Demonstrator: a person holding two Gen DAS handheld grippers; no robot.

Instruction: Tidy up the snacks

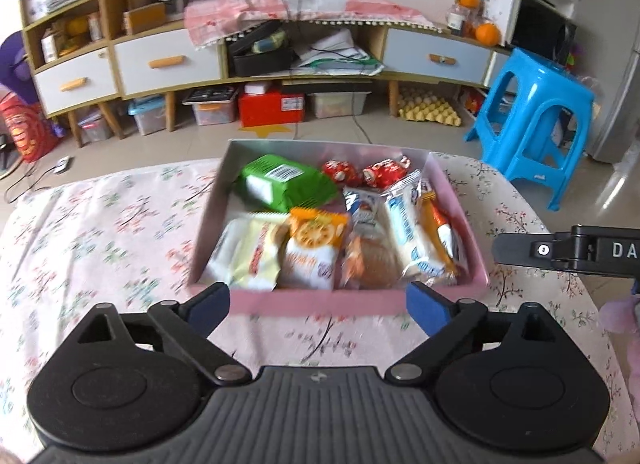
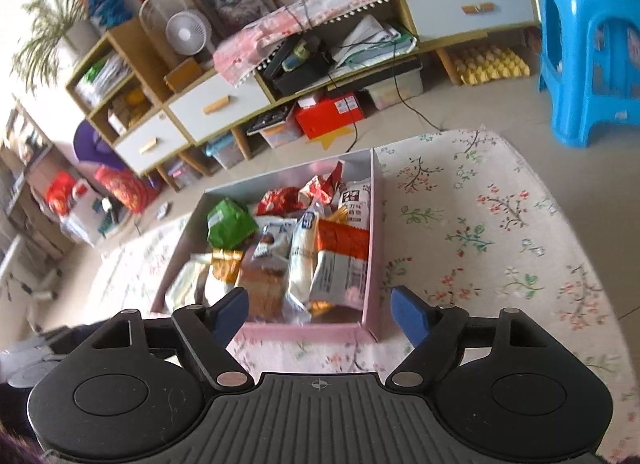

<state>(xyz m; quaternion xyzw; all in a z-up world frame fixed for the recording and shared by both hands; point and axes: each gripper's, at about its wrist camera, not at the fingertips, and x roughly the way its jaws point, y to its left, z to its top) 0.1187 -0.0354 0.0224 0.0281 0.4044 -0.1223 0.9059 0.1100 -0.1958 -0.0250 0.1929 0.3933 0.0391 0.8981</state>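
Both grippers, left gripper [image 1: 318,302] and right gripper [image 2: 318,310], are hovering with fingers spread and empty just short of the shallow pink cardboard box [image 1: 312,301] of wrapped snacks [image 1: 308,252]. Packing seems finished, though blur hinders; next is probably checking the floral tabletop [image 1: 100,232] for strays.

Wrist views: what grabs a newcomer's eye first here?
The pink box crammed with snacks, sitting mid-table on the floral tablecloth, with a green packet at its far left. Next, the open left gripper and open right gripper, both empty, at the box's near edge. Behind, a bright blue stool stands on the floor to the right.
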